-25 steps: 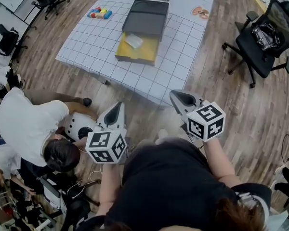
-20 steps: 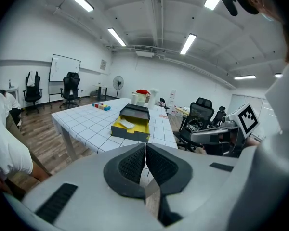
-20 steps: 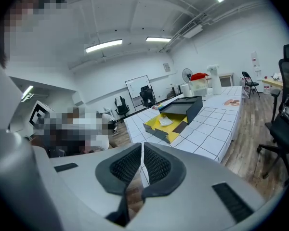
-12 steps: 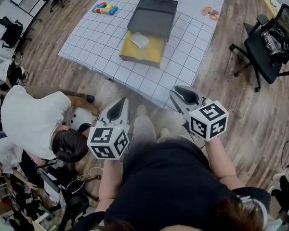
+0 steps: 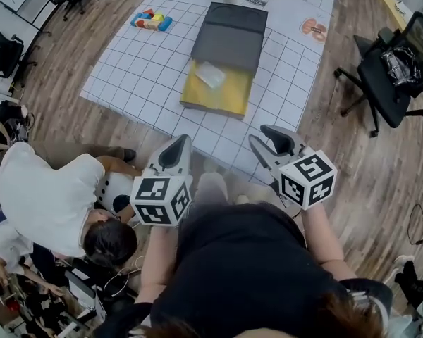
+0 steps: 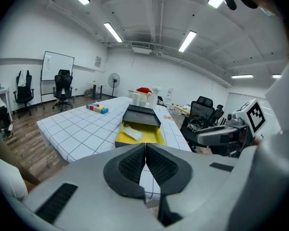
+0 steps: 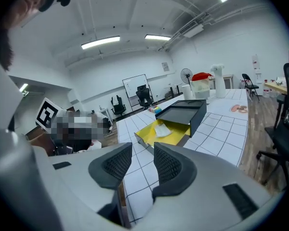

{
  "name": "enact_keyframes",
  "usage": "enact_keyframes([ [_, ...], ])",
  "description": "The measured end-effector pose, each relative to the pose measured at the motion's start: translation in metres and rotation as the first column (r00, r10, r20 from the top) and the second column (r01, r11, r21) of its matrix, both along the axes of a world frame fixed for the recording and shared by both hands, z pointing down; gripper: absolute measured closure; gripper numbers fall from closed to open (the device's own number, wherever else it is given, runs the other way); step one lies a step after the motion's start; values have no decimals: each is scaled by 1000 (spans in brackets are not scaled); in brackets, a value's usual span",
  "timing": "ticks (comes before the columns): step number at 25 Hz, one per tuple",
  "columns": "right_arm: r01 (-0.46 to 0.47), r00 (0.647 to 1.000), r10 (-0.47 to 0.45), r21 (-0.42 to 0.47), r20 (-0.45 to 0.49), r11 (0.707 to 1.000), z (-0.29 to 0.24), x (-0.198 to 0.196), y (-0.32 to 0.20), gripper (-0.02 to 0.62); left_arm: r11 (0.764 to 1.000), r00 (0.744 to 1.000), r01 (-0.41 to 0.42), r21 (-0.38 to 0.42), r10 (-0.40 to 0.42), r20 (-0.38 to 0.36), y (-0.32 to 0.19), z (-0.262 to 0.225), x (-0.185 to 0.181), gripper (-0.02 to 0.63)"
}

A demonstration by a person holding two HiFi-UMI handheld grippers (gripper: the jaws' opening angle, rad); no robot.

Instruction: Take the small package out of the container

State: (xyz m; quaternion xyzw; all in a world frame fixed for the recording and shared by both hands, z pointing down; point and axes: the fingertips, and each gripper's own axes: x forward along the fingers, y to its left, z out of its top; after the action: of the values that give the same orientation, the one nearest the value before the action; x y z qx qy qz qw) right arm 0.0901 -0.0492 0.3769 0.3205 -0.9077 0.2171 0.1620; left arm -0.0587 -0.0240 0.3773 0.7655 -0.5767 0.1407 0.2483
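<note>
**Small package not out yet: both grippers short of the table**

Small package (image 5: pixel 211 74) sits inside the container (image 5: pixel 229 98), on the yellow tray, up near the mouth of the black cover (image 5: pixel 231 34). The tray is exposed toward the person, so access looks open. The container stands mid-table on the white gridded table (image 5: pixel 137 72).

Progress: basically at the start.
- Left gripper (image 5: pixel 175 153) is held close to the person's body, near the table's near edge and well apart from the container. Its jaws are clenched together with nothing between them, which the left gripper view (image 6: pixel 145 161) shows clearly.
- Right gripper (image 5: pixel 276 143) is likewise near the body and off the container. Its jaws are opening, with a clear gap and nothing in it (image 7: pixel 138 166).
- Left to do: reach in, grasp, lift out. The right gripper looks like the picker, judging by the opening jaws.

How the package looks: a pale, whitish flat pouch lying skewed on the yellow floor (image 7: pixel 162 128), not squared to the walls. It looks thin and soft, probably crinkly film. It is low profile, so a pinch at an edge seems likelier than a straight top grab. There is bare tray around it on the near side (image 6: pixel 133 133).

Elsewhere, coloured blocks (image 5: pixel 150 21) sit on the far left of the table, and a person (image 5: pixel 46 189) is crouched on the floor at left.
</note>
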Motion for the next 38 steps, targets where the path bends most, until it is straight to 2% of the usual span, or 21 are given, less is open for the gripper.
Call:
enact_keyframes([
  [8, -35, 999, 34, -13, -26, 999, 1, -33, -53, 436, 998, 998, -64, -26, 63, -19, -60, 3, -27, 578],
  [16, -42, 996, 40, -18, -81, 999, 7, -56, -94, 436, 991, 993, -117, -61, 115, -34, -97, 16, -42, 578],
  [26, 4, 984, -11, -35, -180, 999, 32, -94, -135, 430, 987, 991, -130, -95, 125, -48, -135, 34, -70, 578],
  [33, 25, 976, -39, -67, -215, 997, 51, -118, -160, 426, 983, 989, -140, -122, 133, -66, -159, 51, -87, 578],
  [38, 54, 952, -71, -66, -297, 996, 69, -133, -176, 422, 976, 985, -155, -153, 141, -96, -172, 68, -95, 578],
])
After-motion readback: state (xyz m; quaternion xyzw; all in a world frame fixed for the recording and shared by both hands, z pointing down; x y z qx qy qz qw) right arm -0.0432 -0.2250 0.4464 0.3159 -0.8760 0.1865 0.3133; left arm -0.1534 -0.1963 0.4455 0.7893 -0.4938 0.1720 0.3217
